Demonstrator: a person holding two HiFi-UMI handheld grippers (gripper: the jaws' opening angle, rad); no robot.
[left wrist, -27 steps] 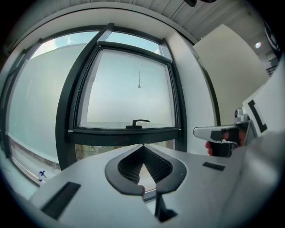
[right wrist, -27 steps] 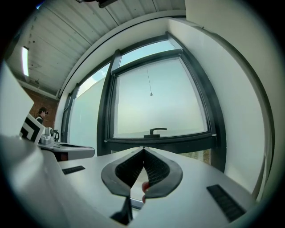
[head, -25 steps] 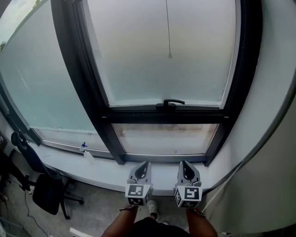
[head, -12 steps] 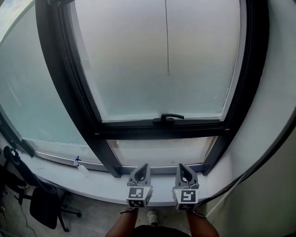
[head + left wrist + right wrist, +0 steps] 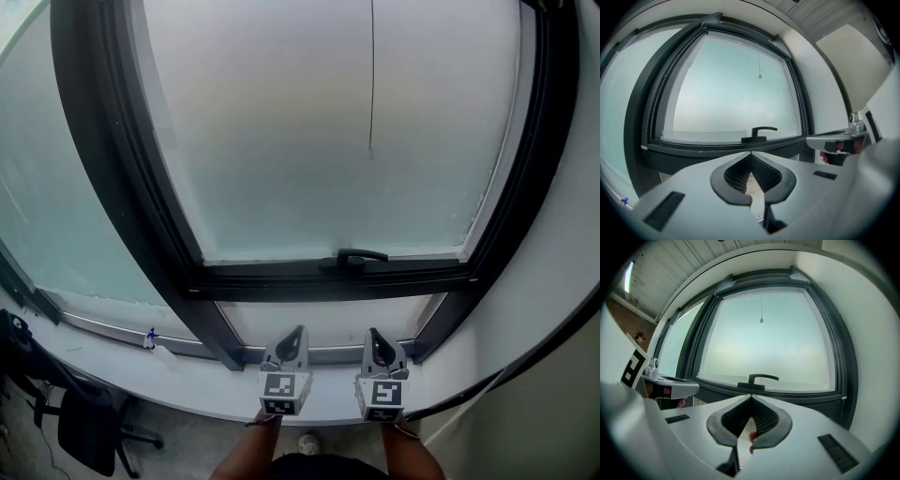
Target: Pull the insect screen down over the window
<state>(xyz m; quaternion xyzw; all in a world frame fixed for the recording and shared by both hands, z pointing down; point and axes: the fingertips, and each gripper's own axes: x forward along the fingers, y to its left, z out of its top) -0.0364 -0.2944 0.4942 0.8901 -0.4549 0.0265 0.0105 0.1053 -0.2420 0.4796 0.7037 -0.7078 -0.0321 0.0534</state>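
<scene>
Nearest, the left hand-held gripper (image 5: pixel 296 336) and the right hand-held gripper (image 5: pixel 375 336) are held side by side over the window sill (image 5: pixel 187 380), each with its jaws fully together and nothing held. Beyond them the window handle (image 5: pixel 361 255) is seen on the lower frame bar. Higher up a thin pull cord (image 5: pixel 371 94) hangs before the frosted pane. No insect screen is seen over the glass — it is judged to be still rolled up above. The approach is judged to be in hand; next, a gripper must be raised, opened and closed on the cord's end.

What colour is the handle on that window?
The handle is black; the right gripper view shows it best.
</scene>
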